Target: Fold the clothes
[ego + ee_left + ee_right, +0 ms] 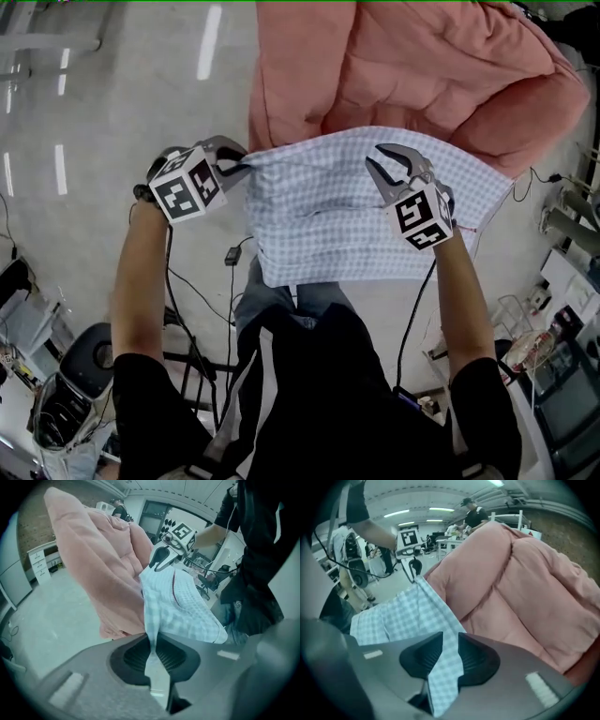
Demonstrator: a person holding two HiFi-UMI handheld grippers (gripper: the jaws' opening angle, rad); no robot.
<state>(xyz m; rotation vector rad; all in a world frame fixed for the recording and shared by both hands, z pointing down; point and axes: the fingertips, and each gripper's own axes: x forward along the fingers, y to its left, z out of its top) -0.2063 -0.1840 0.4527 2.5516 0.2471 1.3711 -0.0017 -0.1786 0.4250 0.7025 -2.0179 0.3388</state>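
one checked shirt (319,225), pink quilt (403,66), glossy floor (122,103)

The setting is a large lab or workshop hall. A polished grey floor (122,112) reflects ceiling strip lights (396,513), with loose cables (192,291) running over it. A white drawer unit (37,562) stands by a brick wall (26,527), and a person (472,513) stands in the background.

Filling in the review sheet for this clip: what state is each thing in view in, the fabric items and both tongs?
checked garment: held up in the air, spread between both tongs, lower edge hanging loose.
pink quilt: bunched in a heap beyond the garment, not gripped.
left tongs: shut on one edge of the garment.
right tongs: shut on the opposite edge of the garment.
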